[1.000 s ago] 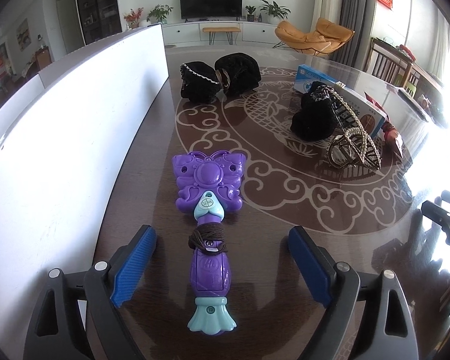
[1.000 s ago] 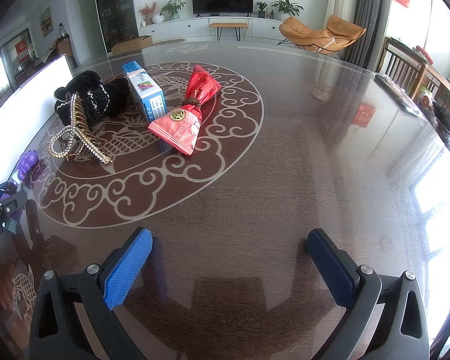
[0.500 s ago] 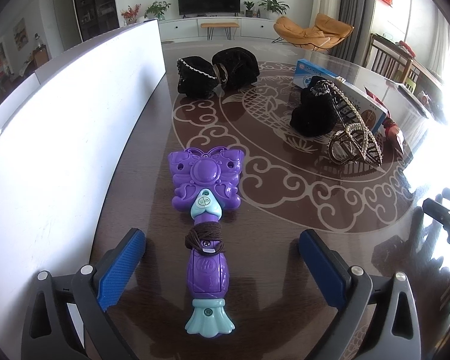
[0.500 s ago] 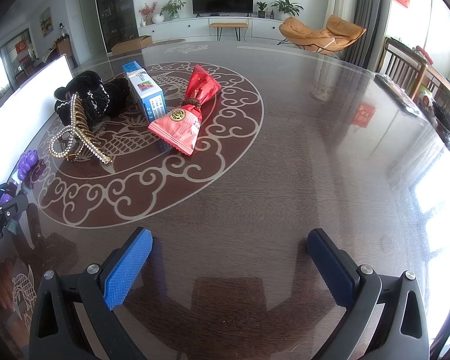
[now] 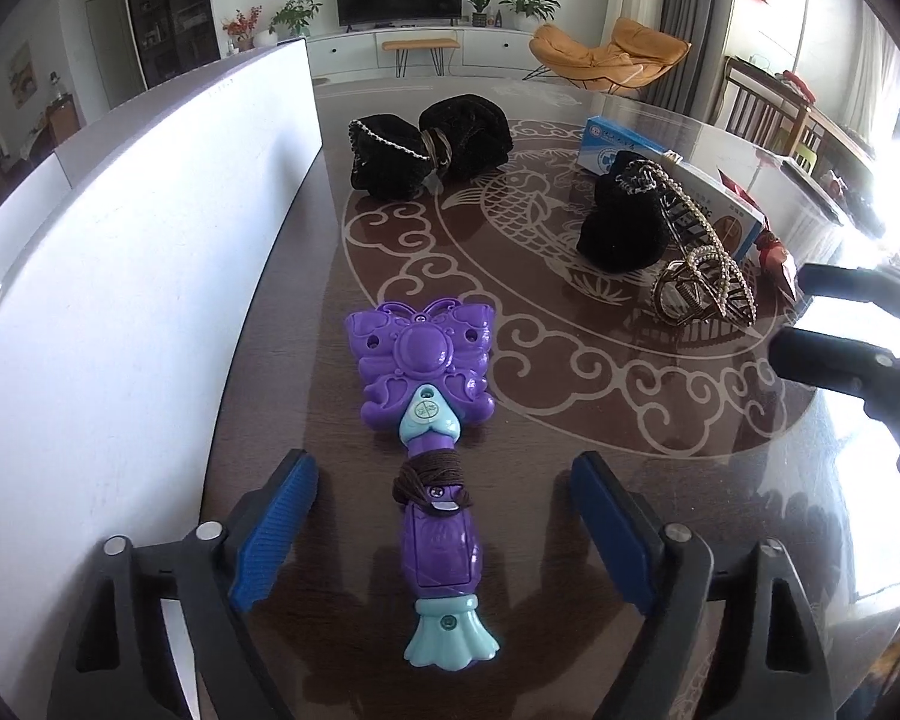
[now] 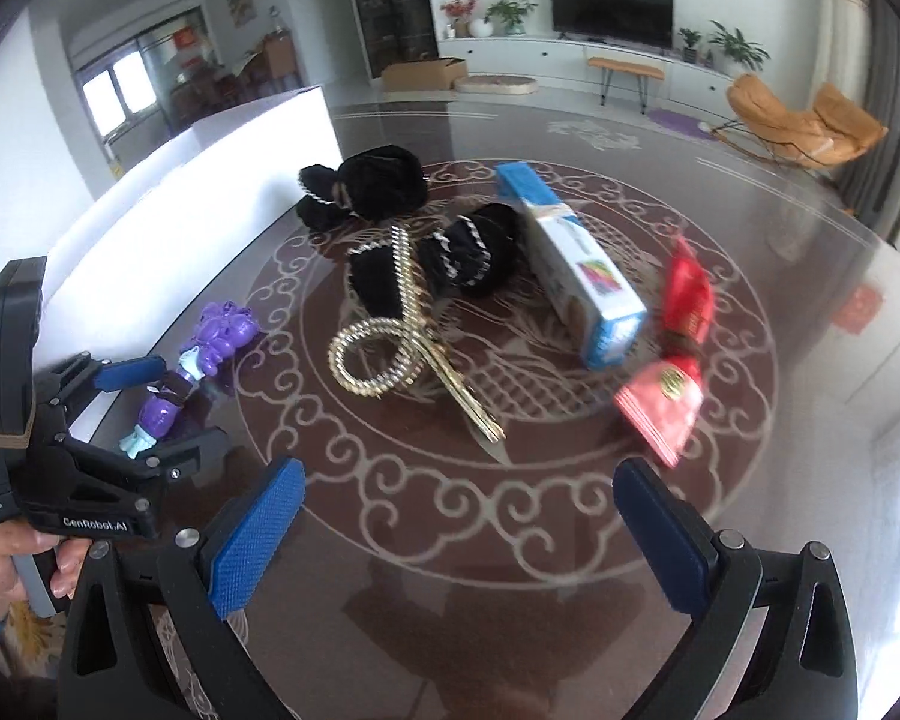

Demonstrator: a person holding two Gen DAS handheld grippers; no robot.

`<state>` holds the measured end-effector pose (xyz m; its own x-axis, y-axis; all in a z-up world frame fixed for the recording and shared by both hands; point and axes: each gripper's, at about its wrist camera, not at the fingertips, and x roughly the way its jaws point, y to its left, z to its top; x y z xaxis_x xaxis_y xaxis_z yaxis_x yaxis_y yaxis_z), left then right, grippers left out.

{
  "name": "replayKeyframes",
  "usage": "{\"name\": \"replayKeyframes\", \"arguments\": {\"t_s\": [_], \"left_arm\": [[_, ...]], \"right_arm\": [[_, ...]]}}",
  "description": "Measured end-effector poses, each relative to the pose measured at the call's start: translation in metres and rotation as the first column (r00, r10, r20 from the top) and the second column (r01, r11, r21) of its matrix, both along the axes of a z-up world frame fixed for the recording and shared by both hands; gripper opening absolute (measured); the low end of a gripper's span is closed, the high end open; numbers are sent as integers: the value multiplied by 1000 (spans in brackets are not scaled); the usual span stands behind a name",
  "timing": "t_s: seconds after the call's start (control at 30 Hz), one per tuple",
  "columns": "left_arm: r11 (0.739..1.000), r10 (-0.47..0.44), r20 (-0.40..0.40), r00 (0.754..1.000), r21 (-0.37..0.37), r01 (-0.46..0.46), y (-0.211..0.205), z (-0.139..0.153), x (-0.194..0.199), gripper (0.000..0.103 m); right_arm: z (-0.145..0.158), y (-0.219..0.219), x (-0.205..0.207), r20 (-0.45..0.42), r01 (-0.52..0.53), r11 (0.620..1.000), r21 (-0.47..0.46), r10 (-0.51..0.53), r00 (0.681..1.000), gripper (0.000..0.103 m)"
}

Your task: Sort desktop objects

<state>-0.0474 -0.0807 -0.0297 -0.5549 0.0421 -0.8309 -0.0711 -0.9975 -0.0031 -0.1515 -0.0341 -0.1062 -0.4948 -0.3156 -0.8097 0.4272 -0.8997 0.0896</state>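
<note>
While the left gripper (image 5: 444, 534) hung over the purple butterfly toy (image 5: 429, 420), its fingers (image 5: 273, 534) were apart and closing, one on each side of the toy's handle, neither pad touching it yet. The toy lay flat on the desk (image 5: 570, 480), its butterfly head ahead of the fingertips, its teal foot back between the finger bases, a dark hair tie (image 5: 431, 477) wrapped round the neck. A white board (image 5: 138, 300) stood just beside the left finger.

To close well, the grip should probably land on the thick purple handle behind the hair tie, centred so both pads meet it together; the outer finger would need to stay off the board.

The right gripper (image 6: 456, 540) had its fingers wide apart with nothing between them, only bare desk. Ahead of them lay the remaining things: two black velvet bows (image 6: 366, 186), one gold hair clip (image 6: 402, 336) resting against the nearer bow, one blue-and-white box (image 6: 576, 276), one red packet (image 6: 672, 378). With the one toy, that made six things to sort, and where each belonged could not be told
</note>
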Motion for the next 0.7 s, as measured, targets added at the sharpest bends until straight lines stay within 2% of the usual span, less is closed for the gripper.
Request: {"name": "replayKeyframes", "arguments": {"t_s": [0.1, 0.13, 0.17, 0.2, 0.23, 0.33, 0.4, 0.5, 0.7], "left_arm": [[1000, 0, -19, 1000, -4, 0, -4, 2, 3, 67], [1000, 1, -32, 999, -6, -1, -5, 3, 3, 51], [1000, 0, -41, 999, -8, -1, -4, 4, 4, 21], [1000, 4, -34, 999, -10, -5, -4, 5, 3, 21], [1000, 8, -32, 999, 3, -8, -5, 6, 3, 21], [999, 23, -46, 999, 49, -21, -6, 6, 13, 21], [994, 35, -55, 998, 108, -29, -9, 10, 23, 21], [985, 47, -89, 995, 170, -32, -10, 24, 37, 21], [983, 39, -143, 989, 181, -12, -8, 48, 57, 21]], "right_arm": [[-9, -33, -30, 36, -69, 996, 61, 67, 997, 102], [-12, -38, -37, 45, -84, 995, 51, 81, 996, 95], [-13, -41, -43, 55, -98, 995, 24, 97, 994, 70], [-16, -44, -47, 86, -102, 995, 3, 101, 991, 57], [-19, -45, -48, 105, -88, 996, 4, 87, 991, 56], [-8, -39, -36, 88, -65, 998, -3, 65, 994, 53], [1, -26, -24, 83, -35, 999, -24, 37, 996, 49], [18, -10, -9, 90, 10, 998, -66, -4, 996, 22], [38, 18, 12, 87, 49, 995, -90, -42, 995, 21]]}}
